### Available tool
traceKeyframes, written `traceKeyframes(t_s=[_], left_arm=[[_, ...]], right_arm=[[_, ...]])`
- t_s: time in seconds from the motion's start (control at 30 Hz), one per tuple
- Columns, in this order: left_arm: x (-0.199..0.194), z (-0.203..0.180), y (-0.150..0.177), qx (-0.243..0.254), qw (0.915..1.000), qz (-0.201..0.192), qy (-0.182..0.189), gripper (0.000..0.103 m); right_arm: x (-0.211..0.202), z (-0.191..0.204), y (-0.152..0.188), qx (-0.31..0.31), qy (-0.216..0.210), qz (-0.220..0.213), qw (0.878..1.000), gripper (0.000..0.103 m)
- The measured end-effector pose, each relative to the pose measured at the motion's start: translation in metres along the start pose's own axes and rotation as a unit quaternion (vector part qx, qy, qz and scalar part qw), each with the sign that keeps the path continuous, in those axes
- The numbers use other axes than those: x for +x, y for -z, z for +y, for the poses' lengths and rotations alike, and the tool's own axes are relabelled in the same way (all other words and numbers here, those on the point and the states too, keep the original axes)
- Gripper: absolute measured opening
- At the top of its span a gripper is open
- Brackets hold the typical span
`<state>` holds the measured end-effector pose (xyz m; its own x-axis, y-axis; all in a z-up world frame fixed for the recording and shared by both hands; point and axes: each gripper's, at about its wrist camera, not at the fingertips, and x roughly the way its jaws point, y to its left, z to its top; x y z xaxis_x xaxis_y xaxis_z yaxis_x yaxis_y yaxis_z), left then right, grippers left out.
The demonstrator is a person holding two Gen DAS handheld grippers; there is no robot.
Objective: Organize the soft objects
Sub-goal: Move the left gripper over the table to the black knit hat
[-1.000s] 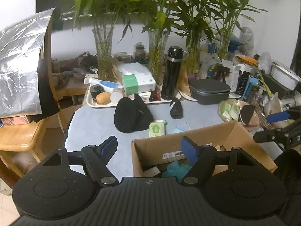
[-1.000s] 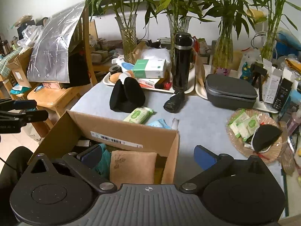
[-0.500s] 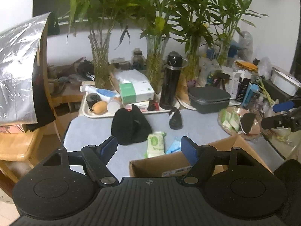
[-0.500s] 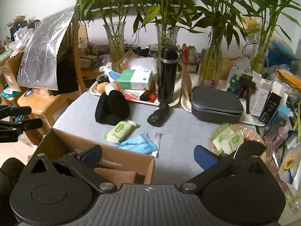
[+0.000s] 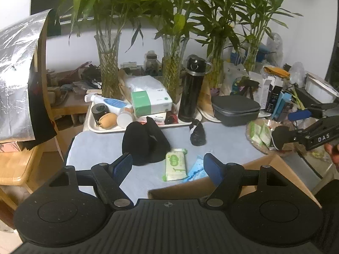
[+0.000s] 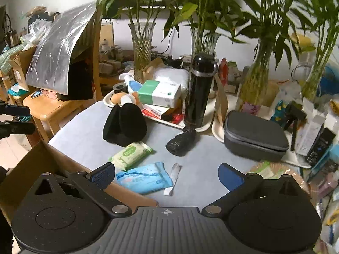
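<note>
On the grey-blue table lie a black soft hat (image 5: 146, 146) (image 6: 125, 124), a green wipes pack (image 5: 175, 166) (image 6: 129, 155), a blue wipes pack (image 6: 145, 177) (image 5: 196, 170) and a black rolled bundle (image 5: 197, 133) (image 6: 181, 140). A cardboard box (image 5: 271, 175) (image 6: 31, 169) stands at the table's near edge. My left gripper (image 5: 168, 166) is open and empty, held above the box edge near the green pack. My right gripper (image 6: 167, 175) is open and empty above the blue pack.
A tray (image 5: 106, 129) with boxes and bottles, a black flask (image 5: 191, 91), glass vases with bamboo (image 5: 109, 63) and a grey case (image 5: 236, 110) crowd the back. A woven basket (image 5: 262, 133) sits right. A wooden chair (image 6: 57, 108) stands left.
Both grippers have pulled back and risen from over the box. The box interior has dropped out of view and the table objects now sit between the fingers.
</note>
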<state>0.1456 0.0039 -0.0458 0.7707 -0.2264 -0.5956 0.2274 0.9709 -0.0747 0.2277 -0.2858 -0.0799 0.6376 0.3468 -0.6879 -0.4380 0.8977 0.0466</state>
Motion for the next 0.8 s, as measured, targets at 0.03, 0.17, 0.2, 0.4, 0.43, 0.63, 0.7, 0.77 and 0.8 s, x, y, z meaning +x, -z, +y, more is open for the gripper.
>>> traceKeyframes(t_s=[0.03, 0.17, 0.2, 0.4, 0.43, 0.63, 0.7, 0.77, 0.8], left_arm=[[0.002, 0.002, -0.001, 0.0, 1.0, 0.0, -0.001, 0.074], [0.014, 0.009, -0.006, -0.005, 1.0, 0.004, 0.001, 0.074], [0.016, 0.011, -0.008, -0.006, 1.0, 0.006, 0.002, 0.074], [0.035, 0.019, -0.019, -0.001, 0.9999, 0.01, 0.009, 0.074], [0.039, 0.02, -0.022, -0.001, 0.9999, 0.012, 0.011, 0.074], [0.072, 0.032, -0.032, -0.01, 0.9994, 0.031, 0.01, 0.074], [0.081, 0.037, -0.033, -0.014, 0.9991, 0.037, 0.014, 0.074], [0.09, 0.044, -0.032, -0.023, 0.9986, 0.037, 0.03, 0.074], [0.095, 0.048, -0.032, -0.029, 0.9983, 0.038, 0.034, 0.074]], right_arm=[[0.005, -0.002, 0.0, 0.007, -0.004, 0.002, 1.0, 0.103], [0.017, -0.007, -0.003, 0.02, -0.02, 0.006, 1.0, 0.103], [0.019, -0.007, -0.005, 0.02, -0.018, 0.009, 1.0, 0.103], [0.034, -0.012, -0.013, 0.006, -0.015, 0.017, 1.0, 0.103], [0.036, -0.014, -0.014, 0.006, -0.018, 0.016, 1.0, 0.103], [0.052, -0.024, -0.013, -0.001, -0.022, 0.012, 1.0, 0.103], [0.059, -0.027, -0.011, 0.005, -0.03, 0.012, 0.999, 0.103], [0.065, -0.032, -0.007, 0.015, -0.038, 0.005, 0.999, 0.103], [0.068, -0.035, -0.006, 0.023, -0.041, 0.0, 0.999, 0.103]])
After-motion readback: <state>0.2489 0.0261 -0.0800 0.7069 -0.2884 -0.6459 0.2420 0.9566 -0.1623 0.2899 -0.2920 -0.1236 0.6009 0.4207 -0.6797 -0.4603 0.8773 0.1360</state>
